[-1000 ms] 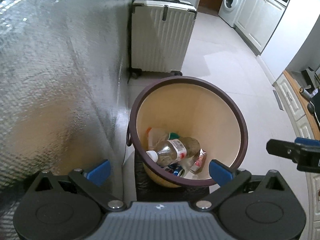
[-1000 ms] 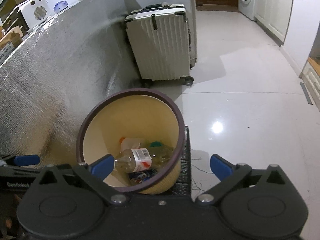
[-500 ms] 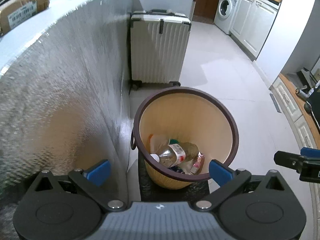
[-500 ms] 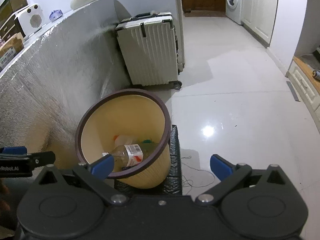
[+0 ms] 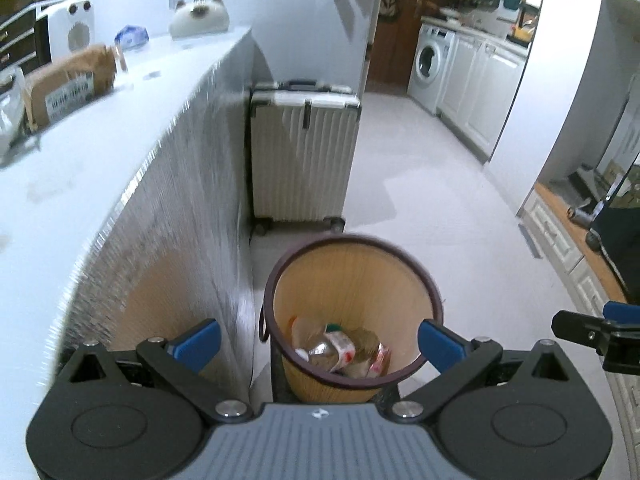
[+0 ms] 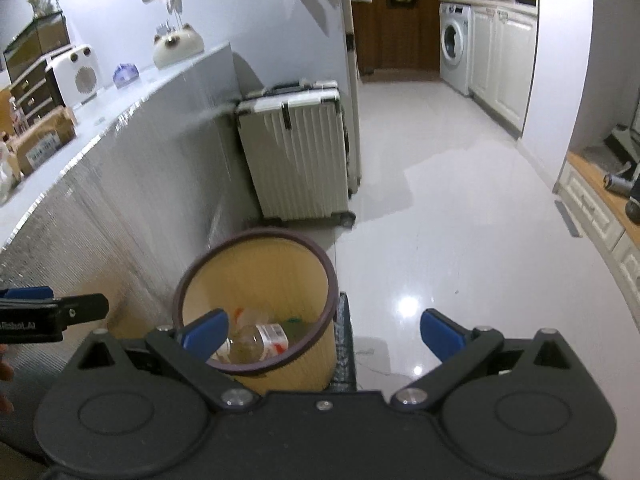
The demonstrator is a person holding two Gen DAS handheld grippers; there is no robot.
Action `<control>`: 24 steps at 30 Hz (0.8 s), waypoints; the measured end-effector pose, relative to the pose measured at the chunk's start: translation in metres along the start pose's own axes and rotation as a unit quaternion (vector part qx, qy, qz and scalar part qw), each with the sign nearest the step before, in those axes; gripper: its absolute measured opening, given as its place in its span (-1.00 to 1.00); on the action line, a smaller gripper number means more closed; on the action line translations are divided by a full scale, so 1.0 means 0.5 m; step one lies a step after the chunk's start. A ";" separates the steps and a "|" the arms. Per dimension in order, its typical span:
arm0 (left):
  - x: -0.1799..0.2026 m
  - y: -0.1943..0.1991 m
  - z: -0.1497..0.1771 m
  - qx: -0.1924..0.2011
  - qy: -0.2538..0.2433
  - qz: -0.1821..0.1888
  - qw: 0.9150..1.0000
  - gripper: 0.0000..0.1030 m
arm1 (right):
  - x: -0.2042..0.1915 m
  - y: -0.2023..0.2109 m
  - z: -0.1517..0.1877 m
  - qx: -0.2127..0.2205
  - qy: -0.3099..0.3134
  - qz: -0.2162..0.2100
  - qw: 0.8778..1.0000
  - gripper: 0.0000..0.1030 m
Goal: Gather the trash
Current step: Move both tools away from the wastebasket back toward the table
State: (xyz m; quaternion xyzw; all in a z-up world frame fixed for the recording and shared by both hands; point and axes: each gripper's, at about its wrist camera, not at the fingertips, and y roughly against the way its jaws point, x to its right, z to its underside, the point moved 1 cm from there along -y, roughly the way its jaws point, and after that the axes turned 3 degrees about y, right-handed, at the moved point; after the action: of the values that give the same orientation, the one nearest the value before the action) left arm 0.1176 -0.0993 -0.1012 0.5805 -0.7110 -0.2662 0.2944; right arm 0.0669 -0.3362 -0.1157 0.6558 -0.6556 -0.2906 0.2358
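Both tongs, left (image 5: 318,340) and right (image 6: 322,330), stand apart and empty above the bin (image 5: 354,308); its trash (image 5: 340,354) lies inside. The next move probably needs new trash, perhaps at 10 o'clock on the desk (image 5: 100,152).

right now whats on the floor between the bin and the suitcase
Nothing: both wrist views show only bare pale floor between the bin and the suitcase.

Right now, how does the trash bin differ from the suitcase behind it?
The trash bin is round, tan with a dark rim, and open on top, with a bottle and wrappers inside. The suitcase is boxy, ribbed, off-white with dark trim, and closed. The suitcase stands taller. Both stand upright on the floor beside the silver counter wall.
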 end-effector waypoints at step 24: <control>-0.065 0.271 -0.104 0.192 -0.018 0.011 0.981 1.00 | -0.150 0.176 -0.129 0.166 0.059 -0.054 0.983 1.00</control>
State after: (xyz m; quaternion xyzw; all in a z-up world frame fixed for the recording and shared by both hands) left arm 0.0700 -0.0445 0.0286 0.6137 -0.7602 -0.1318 0.1673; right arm 0.0499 -0.2685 -0.0030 0.7364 -0.6431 -0.1516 0.1459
